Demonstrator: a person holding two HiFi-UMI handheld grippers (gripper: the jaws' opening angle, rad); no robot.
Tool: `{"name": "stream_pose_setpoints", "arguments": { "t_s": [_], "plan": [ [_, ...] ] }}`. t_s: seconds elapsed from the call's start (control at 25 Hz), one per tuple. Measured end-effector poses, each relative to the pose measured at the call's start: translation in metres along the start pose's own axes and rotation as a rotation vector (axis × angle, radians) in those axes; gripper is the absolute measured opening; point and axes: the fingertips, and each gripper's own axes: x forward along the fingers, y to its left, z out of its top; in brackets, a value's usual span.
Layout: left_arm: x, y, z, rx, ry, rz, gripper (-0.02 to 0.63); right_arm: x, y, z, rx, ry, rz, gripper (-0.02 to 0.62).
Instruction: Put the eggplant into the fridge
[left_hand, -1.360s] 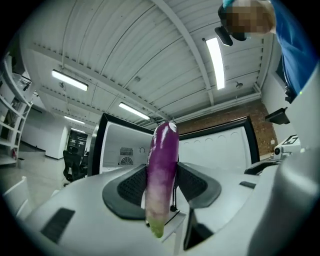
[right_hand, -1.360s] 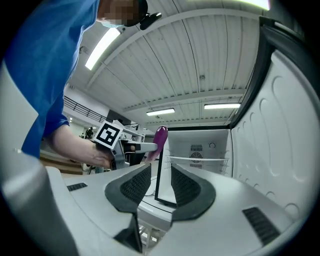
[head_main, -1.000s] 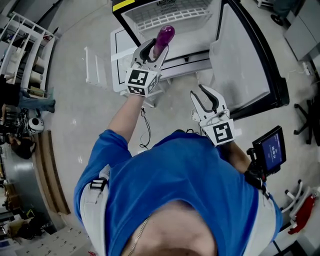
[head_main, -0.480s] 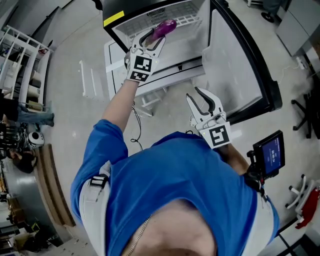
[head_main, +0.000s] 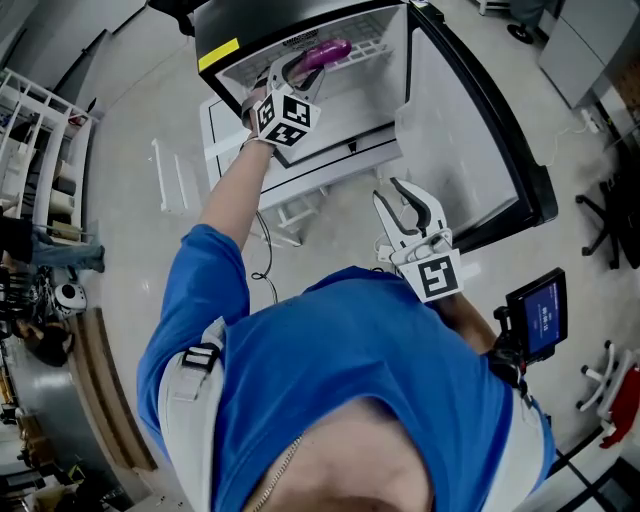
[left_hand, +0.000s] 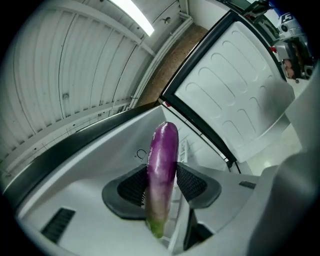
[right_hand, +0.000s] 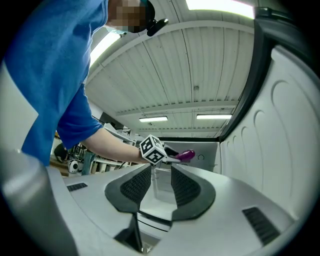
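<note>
Left gripper (head_main: 297, 70) clamps the purple eggplant (head_main: 326, 52), which pokes ahead into the open fridge (head_main: 285, 22); right gripper (head_main: 410, 205) is empty, jaws apart.

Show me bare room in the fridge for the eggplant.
The wire shelf looks bare right of the eggplant, as far as the open door. Its left end is crowded: the left tool grips the eggplant there.

The eggplant (left_hand: 162, 170) is slim and glossy purple, paling to a green stem end; the left gripper (head_main: 297, 72) clamps it near that end; its tip reaches into the white fridge (head_main: 345, 95) beside a wire shelf (head_main: 365, 42); the door (head_main: 455, 130) stands wide open.
</note>
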Motion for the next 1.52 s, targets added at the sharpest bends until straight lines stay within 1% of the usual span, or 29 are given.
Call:
{"name": "stream_pose_setpoints", "arguments": {
  "t_s": [0.6, 0.8, 0.96, 1.2, 1.52],
  "plan": [
    [0.060, 0.014, -0.033, 0.048, 0.131, -0.019, 0.196, -0.001, -0.015, 0.002, -0.036, 0.008, -0.069, 0.127],
    [0.075, 0.019, -0.047, 0.035, 0.174, -0.023, 0.198, 0.001, -0.018, 0.003, -0.039, 0.012, -0.084, 0.129],
    [0.084, 0.021, -0.050, -0.001, 0.213, -0.029, 0.198, 0.003, -0.021, 0.001, -0.048, 0.019, -0.089, 0.127],
    [0.097, 0.020, -0.055, 0.004, 0.313, -0.043, 0.198, 0.004, -0.020, 0.004, -0.050, 0.014, -0.092, 0.127],
    [0.108, 0.015, -0.066, 0.006, 0.407, -0.090, 0.198, 0.000, -0.024, 0.001, -0.050, 0.018, -0.111, 0.129]
  ]
}}
